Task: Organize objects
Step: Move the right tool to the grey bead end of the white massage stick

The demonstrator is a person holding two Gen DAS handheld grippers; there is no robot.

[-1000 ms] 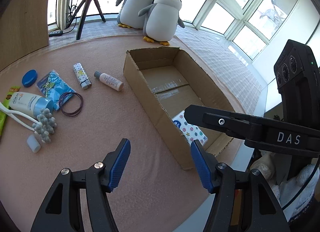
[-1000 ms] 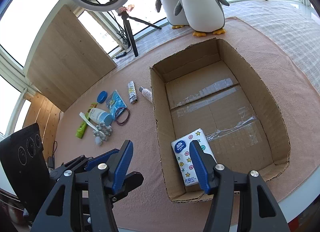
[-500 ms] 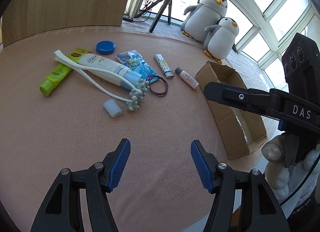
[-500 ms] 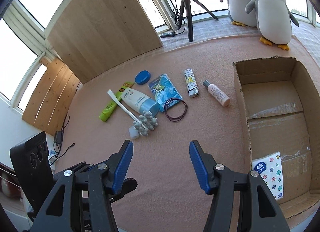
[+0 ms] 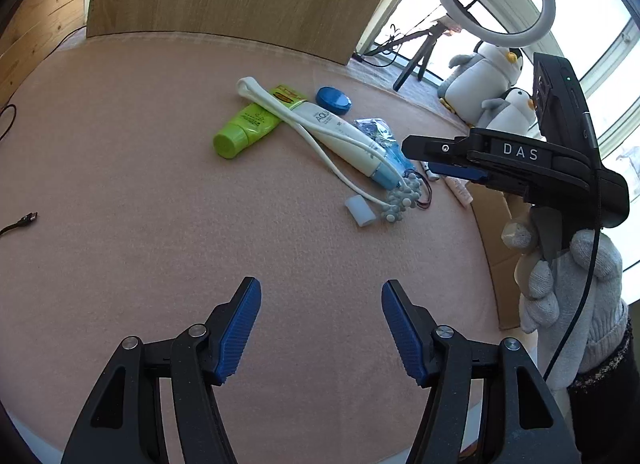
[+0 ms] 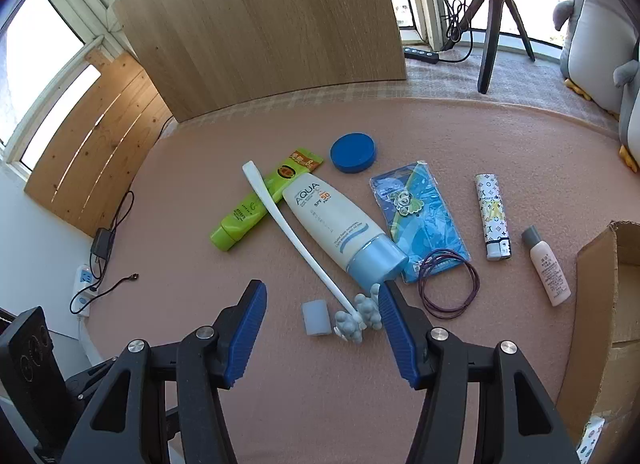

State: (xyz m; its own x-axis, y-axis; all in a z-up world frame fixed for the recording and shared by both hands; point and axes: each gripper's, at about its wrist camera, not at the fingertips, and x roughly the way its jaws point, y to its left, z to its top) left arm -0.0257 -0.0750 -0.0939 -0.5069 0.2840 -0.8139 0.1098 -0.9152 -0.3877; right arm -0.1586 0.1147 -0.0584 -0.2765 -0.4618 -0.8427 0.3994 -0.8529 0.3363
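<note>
- Now the right gripper (image 6: pixel 322 334) hangs over the cluster of loose objects on the pink mat (image 6: pixel 500 131), with its jaws wide apart and nothing between them.
- Nearest to it lies the massage stick (image 6: pixel 286 234). Its knobbed grey head sits just ahead of the right-hand blue pad (image 6: pixel 394 336), and a small white cap (image 6: pixel 316 318) lies beside the head, between the 2 pads in the right wrist view.
- The long axis of the stick runs from this head away and to the left, crossing the green tube (image 6: pixel 260 207) and lying against the AQUA sunscreen tube (image 6: pixel 342 229).
- I judge that the right gripper is clearly the nearer one. The left gripper (image 5: pixel 320 330) is also open and empty, but it is over bare mat, well apart from the objects.
- The cardboard box (image 6: pixel 600 316) stands to the right, at the edge of the view, so a picked object must travel right.
- Compared with 0.5 s ago, both grippers have swung more to the left. The box has almost left the right wrist view, and the cluster is now closer and lower in the frame. The jaws keep the same opening.
</note>
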